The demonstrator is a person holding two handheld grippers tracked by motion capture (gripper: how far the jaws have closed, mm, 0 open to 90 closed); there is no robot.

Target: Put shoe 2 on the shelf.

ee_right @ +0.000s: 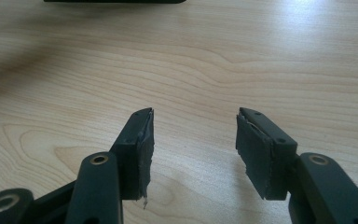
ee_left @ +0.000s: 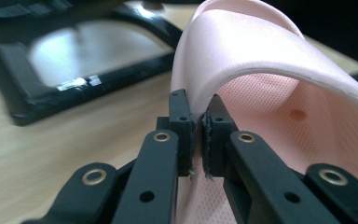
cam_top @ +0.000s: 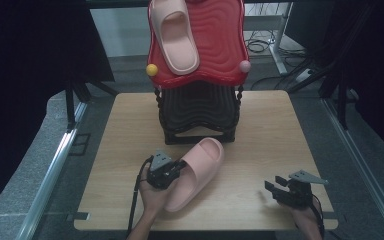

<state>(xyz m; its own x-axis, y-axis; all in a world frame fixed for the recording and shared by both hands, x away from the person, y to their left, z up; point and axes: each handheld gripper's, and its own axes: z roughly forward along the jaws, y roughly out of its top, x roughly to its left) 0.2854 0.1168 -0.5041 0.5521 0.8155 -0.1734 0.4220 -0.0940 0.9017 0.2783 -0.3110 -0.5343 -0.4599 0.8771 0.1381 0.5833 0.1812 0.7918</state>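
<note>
Wooden desk (cam_top: pixel 260 150), dark room. My left hand-held gripper (ee_left: pixel 199 135) is pinching the pink slipper (cam_top: pixel 195 172) strap, right hand-held gripper (ee_right: pixel 193 140) wide and empty. Probably lifting it onto the rack (cam_top: pixel 200 112) next, beside its twin (cam_top: pixel 175 35).

Black fingers (ee_right: pixel 137 149), brass rivets, grey plates.

Two pink slippers: one (cam_top: pixel 196 172) on the table (cam_top: pixel 260 145), one (cam_top: pixel 176 35) on the red tray (cam_top: pixel 220 40); two grippers.
</note>
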